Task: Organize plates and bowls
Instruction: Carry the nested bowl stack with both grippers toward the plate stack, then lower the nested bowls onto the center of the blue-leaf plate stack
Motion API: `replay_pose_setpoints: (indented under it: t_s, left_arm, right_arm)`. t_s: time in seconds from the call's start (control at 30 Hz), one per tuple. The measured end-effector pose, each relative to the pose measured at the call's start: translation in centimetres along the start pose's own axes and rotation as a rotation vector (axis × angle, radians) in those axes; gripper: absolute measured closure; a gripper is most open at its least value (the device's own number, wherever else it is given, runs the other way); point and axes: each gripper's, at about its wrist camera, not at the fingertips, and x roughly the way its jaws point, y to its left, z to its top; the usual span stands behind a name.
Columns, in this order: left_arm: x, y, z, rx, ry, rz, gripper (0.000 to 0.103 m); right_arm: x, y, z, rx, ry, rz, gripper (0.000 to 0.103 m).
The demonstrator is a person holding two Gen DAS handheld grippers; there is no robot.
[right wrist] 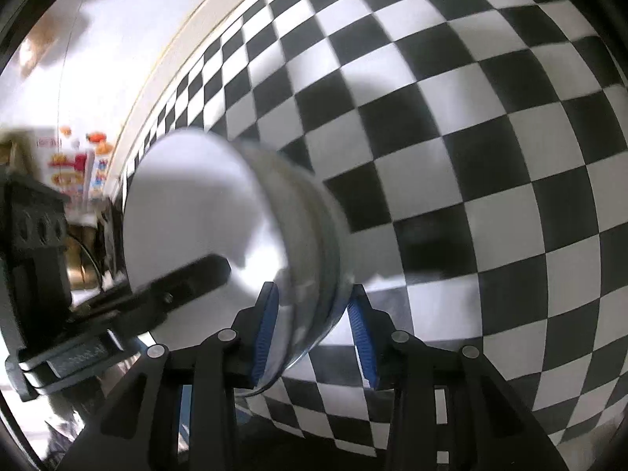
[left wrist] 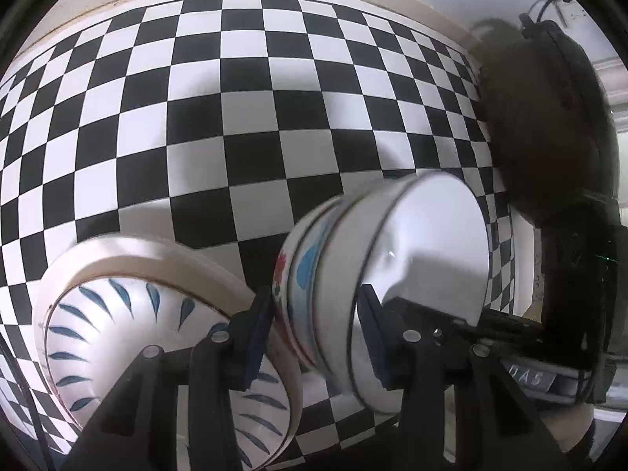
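left tongs point(left wrist: 318, 337): low over checkered table point(left wrist: 243, 125), fingers clamped on stack of bowls point(left wrist: 337, 274) tipped on its side
right tongs point(right wrist: 314, 333): level, closed across rim of steel bowl point(right wrist: 235, 227), the stack's open end
other tongs: each one's black body visible in the opposite view, beyond the bowl mouth
blue-leaf bowl point(left wrist: 129, 325): on table, just left of stack
hard to see: stack edges motion-blurred, bowl count unclear; dark round object point(left wrist: 545, 117) at table edge unidentifiable

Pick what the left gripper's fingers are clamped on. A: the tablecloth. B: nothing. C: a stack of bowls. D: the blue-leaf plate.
C: in the left wrist view the left gripper has its fingers on either side of the stacked bowls, while the blue-leaf plate lies apart beside them.
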Motion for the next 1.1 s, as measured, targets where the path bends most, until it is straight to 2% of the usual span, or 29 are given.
replay_pose_setpoints:
  t_s: [0.17,0.23,0.33,0.47,0.63,0.87,1.1]
  left_arm:
    - [1.0,0.1,1.1,-0.008,0.032,0.019,0.061]
    - [1.1,0.1,1.3,0.002,0.037,0.008,0.061]
    - [1.0,0.4,1.5,-0.003,0.027,-0.014,0.063]
    - [0.4,0.5,1.2,-0.005,-0.013,-0.043,0.063]
    - [0.2,0.8,0.5,-0.009,-0.026,-0.053,0.063]
    - [-1.0,0.8,0.2,-0.008,-0.062,-0.057,0.063]
    - [-3.0,1.1,-0.4,-0.009,-0.086,-0.055,0.063]
  right_arm:
    - [0.0,-2.2,2.0,0.065,0.002,0.073,0.058]
    - [0.7,-2.7,2.7,0.059,0.031,0.113,0.049]
    - [1.7,-3.1,3.2,0.075,0.05,0.168,0.046]
    - [1.6,-2.5,3.0,0.035,0.05,0.148,0.047]
    - [0.8,-1.8,3.1,0.001,0.017,0.116,0.049]
    - [0.3,1.9,3.5,-0.041,-0.014,0.085,0.05]
    - [-0.7,3.7,3.2,-0.066,-0.022,0.092,0.05]
